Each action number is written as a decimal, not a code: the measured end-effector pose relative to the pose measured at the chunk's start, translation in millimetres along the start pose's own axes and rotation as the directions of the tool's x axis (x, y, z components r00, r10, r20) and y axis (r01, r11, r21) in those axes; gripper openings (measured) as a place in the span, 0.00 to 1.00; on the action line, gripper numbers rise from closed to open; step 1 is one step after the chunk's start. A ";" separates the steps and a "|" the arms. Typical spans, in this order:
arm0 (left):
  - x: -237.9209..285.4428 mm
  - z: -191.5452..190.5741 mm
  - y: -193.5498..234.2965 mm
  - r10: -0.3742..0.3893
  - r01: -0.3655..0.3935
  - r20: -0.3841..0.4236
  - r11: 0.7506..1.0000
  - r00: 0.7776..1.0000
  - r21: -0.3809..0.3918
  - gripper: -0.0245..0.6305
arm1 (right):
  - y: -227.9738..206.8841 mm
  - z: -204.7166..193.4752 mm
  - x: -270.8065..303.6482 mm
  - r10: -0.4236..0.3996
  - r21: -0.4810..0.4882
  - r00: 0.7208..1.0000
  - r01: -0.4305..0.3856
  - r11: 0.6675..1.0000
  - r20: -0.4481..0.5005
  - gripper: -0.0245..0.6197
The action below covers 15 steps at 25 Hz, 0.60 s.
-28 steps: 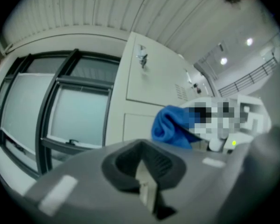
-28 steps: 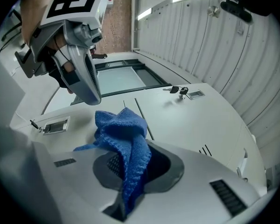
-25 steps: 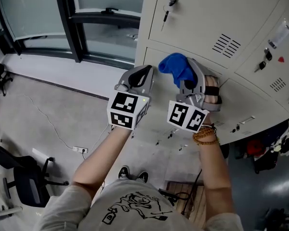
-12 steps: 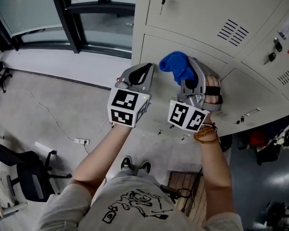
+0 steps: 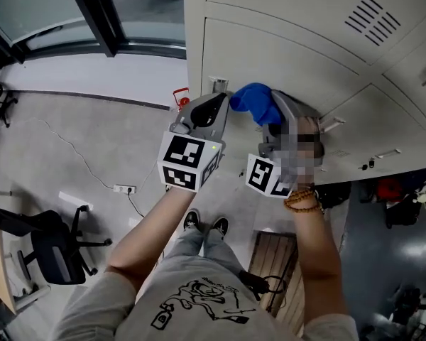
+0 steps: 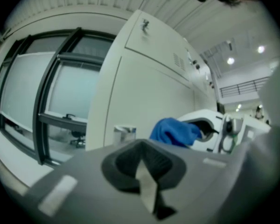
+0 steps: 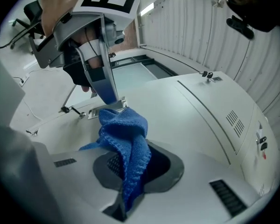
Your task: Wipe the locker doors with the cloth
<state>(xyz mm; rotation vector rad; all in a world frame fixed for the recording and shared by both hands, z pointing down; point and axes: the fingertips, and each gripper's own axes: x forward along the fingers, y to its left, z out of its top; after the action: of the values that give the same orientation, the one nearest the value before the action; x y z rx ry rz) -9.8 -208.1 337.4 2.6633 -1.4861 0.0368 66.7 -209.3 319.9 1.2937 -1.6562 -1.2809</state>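
The beige locker doors (image 5: 284,55) fill the upper right of the head view. My right gripper (image 5: 268,114) is shut on a bunched blue cloth (image 5: 253,101), which is held up against a lower door near the lockers' left edge. In the right gripper view the cloth (image 7: 126,139) hangs out of the gripper (image 7: 129,174), with the locker face (image 7: 200,115) just beyond. My left gripper (image 5: 211,105) is right beside it, shut with nothing in it. The left gripper view shows its closed gripper (image 6: 142,171) and the cloth (image 6: 175,130) to the right.
A black-framed window (image 5: 92,20) stands left of the lockers. On the grey floor lie a power strip with a cable (image 5: 124,188), an office chair (image 5: 53,251) and a small red object (image 5: 179,94). Door latches (image 5: 383,153) stick out at the right.
Both grippers and the cloth have shifted down the lockers to a lower door near the left edge. The keys and upper vents have left the view.
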 end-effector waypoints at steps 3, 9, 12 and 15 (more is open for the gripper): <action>3.5 -21.8 -3.7 -0.006 0.005 -0.025 1.000 1.000 -0.026 0.04 | 25.6 -11.4 -0.4 0.034 0.008 0.999 -0.034 0.999 -0.007 0.11; 0.7 -65.0 -15.4 -0.014 0.008 -0.079 0.997 0.997 -0.075 0.04 | 82.6 -32.6 -4.1 0.110 0.031 0.994 -0.109 0.994 -0.021 0.11; 1.3 -88.9 -18.1 -0.013 0.003 -0.111 0.996 0.994 -0.089 0.04 | 108.9 -42.4 -5.9 0.138 0.034 0.990 -0.137 0.990 -0.021 0.11; 2.5 -110.7 -16.6 -0.004 -0.010 -0.144 0.995 0.990 -0.100 0.04 | 135.5 -51.4 -7.5 0.168 0.010 0.986 -0.168 0.986 -0.012 0.11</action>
<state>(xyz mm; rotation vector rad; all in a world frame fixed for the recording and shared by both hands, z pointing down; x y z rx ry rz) 8.2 -191.4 446.7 2.5211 -1.4091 0.1473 74.8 -213.4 464.7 1.1388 -1.7243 -1.1635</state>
